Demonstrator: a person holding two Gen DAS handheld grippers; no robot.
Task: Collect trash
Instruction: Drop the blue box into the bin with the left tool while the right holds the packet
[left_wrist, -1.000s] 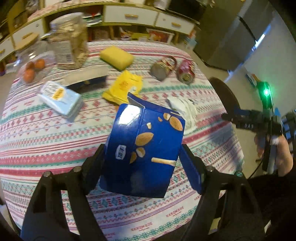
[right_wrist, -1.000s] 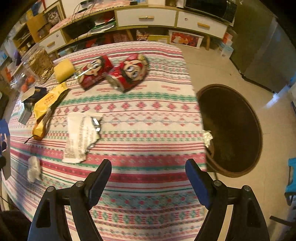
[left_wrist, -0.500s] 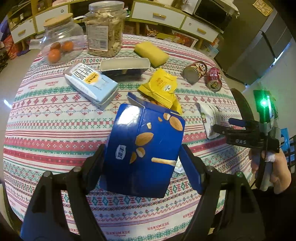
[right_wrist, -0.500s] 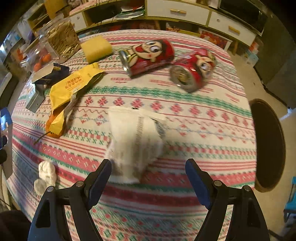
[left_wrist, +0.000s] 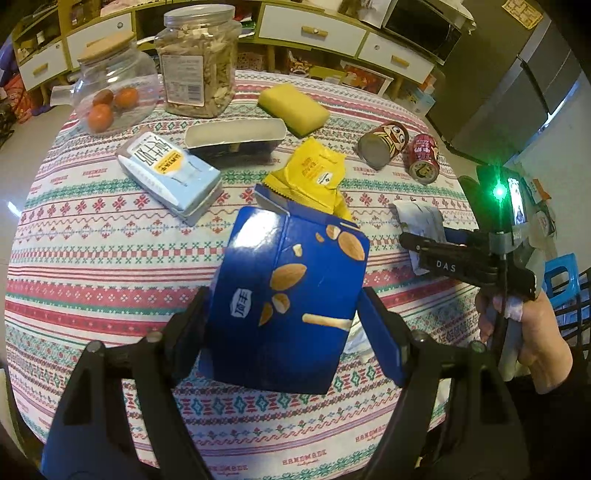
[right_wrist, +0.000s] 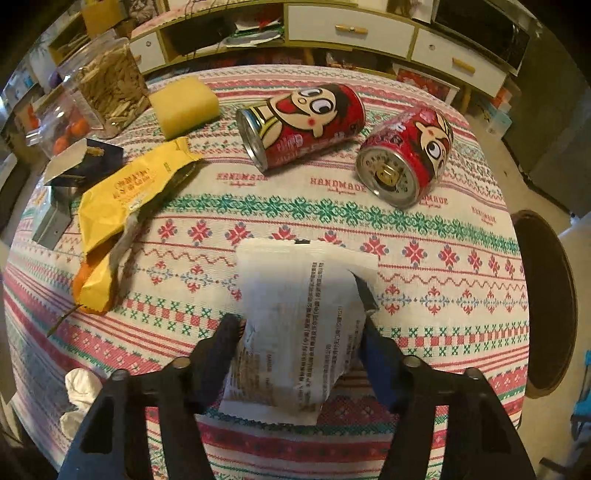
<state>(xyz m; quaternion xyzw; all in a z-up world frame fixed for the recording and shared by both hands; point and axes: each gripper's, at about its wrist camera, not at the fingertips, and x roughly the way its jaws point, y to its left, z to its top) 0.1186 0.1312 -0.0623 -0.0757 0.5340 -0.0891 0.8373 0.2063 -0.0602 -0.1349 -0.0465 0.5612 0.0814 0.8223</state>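
- Wrapper (right_wrist: 299, 325): white, printed, lying on the worktop (right_wrist: 424, 229) between the right tongs (right_wrist: 301, 354); its long axis runs from 12 to 6 o'clock, in line with the fingers.
- Right tongs have just been closing and now pinch the wrapper's near half, which bulges upward; the far end at 12 o'clock still rests flat.
- Left tongs (left_wrist: 284, 328) hold a blue snack box (left_wrist: 288, 306) upright above the worktop, so the right hand is the one on the wrapper.
- Two red cans (right_wrist: 303, 122) lie at 12 to 1 o'clock, a yellow packet (right_wrist: 122, 199) at 10 o'clock, both apart.
- Next, probably a straight lift.
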